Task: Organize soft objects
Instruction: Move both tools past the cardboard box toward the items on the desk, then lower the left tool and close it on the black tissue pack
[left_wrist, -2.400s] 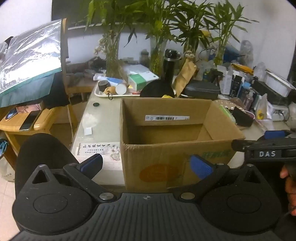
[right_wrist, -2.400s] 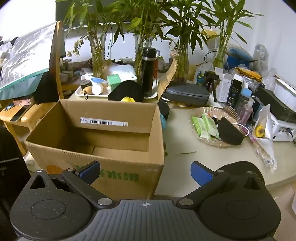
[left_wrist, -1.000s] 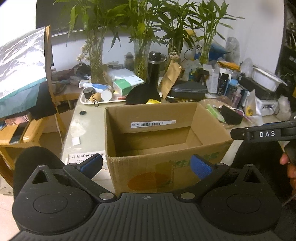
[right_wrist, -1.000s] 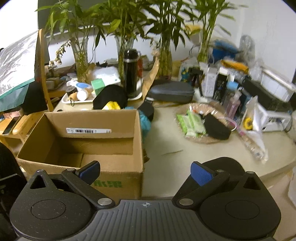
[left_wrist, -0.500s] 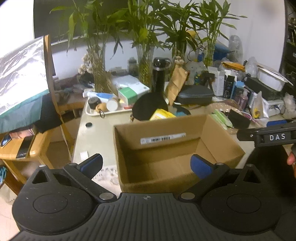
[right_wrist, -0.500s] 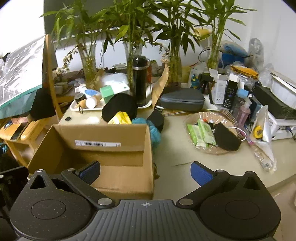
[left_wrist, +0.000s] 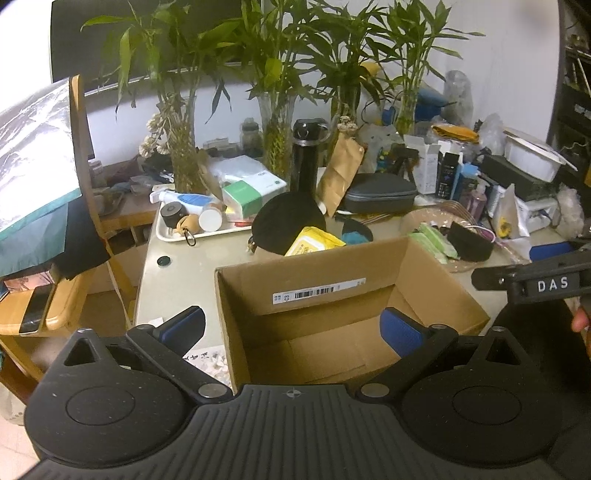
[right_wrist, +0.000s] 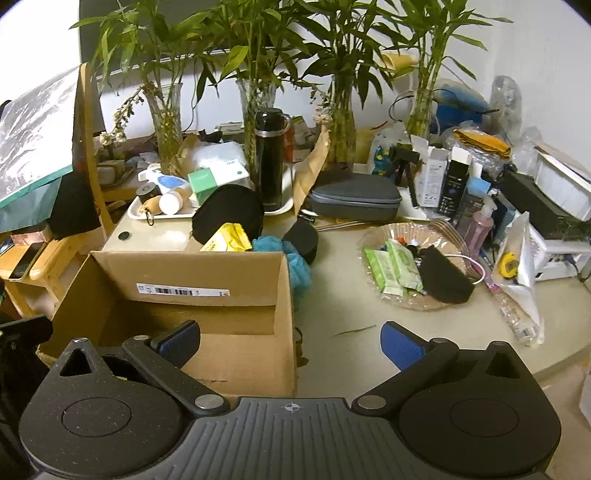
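Observation:
An open, empty cardboard box (left_wrist: 332, 291) (right_wrist: 177, 291) stands on the table's near side. Behind it lie a yellow soft pack (left_wrist: 314, 240) (right_wrist: 227, 238), a teal fluffy thing (right_wrist: 295, 266) (left_wrist: 352, 236) and a round black pouch (right_wrist: 229, 212) (left_wrist: 284, 221). My left gripper (left_wrist: 291, 328) is open and empty above the box's near wall. My right gripper (right_wrist: 290, 341) is open and empty above the box's right corner; its body shows at the right in the left wrist view (left_wrist: 532, 284).
A clear tray (right_wrist: 436, 302) holds green packs (right_wrist: 391, 266) and a black pouch (right_wrist: 443, 277). A grey case (right_wrist: 354, 197), a black flask (right_wrist: 271, 162), a white tray (right_wrist: 166, 214), plant vases and boxes crowd the back. A wooden chair (left_wrist: 48, 306) stands left.
Both grippers have risen and tipped down, so the box's inside and the soft things behind it show more. Both stayed open and empty.

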